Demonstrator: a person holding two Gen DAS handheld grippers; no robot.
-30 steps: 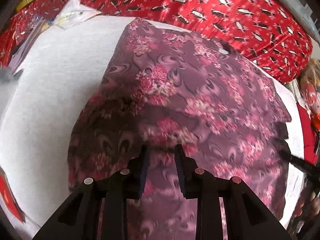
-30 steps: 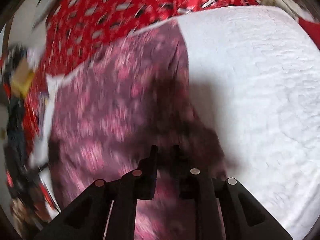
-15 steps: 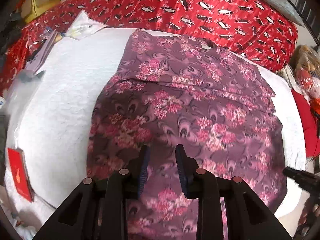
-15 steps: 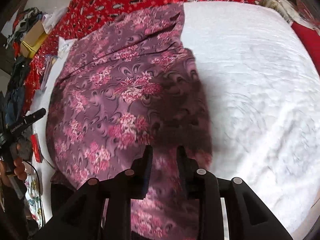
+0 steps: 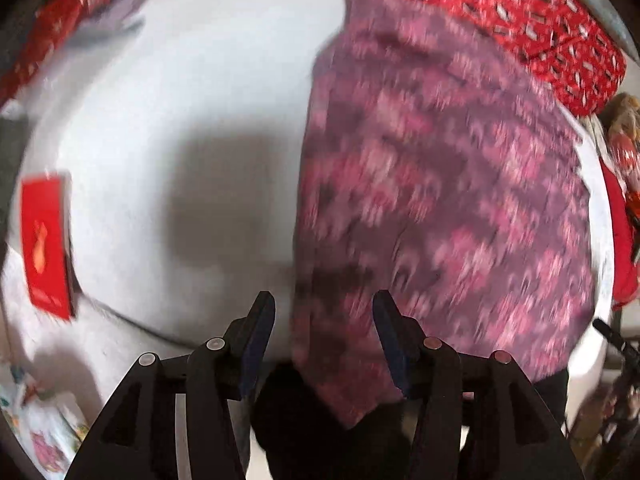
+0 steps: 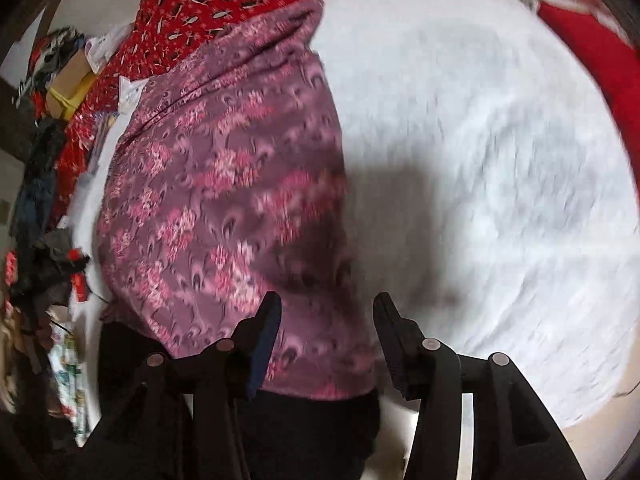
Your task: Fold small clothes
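Observation:
A purple garment with pink flowers lies spread on a white padded surface. In the left wrist view it fills the right half, and its near edge hangs over the front of the surface. My left gripper is open and empty above the garment's near left corner. In the right wrist view the garment fills the left half. My right gripper is open and empty above the garment's near right edge. Both views are blurred by motion.
A red envelope lies on the white surface at the left. A red patterned cloth runs along the far side. Boxes and clutter sit beyond the far left edge. White surface extends to the garment's right.
Both grippers have opened and let go of the garment. The garment now lies flat. Both grippers have pulled back toward the near edge, the left shifting left, the right shifting right.

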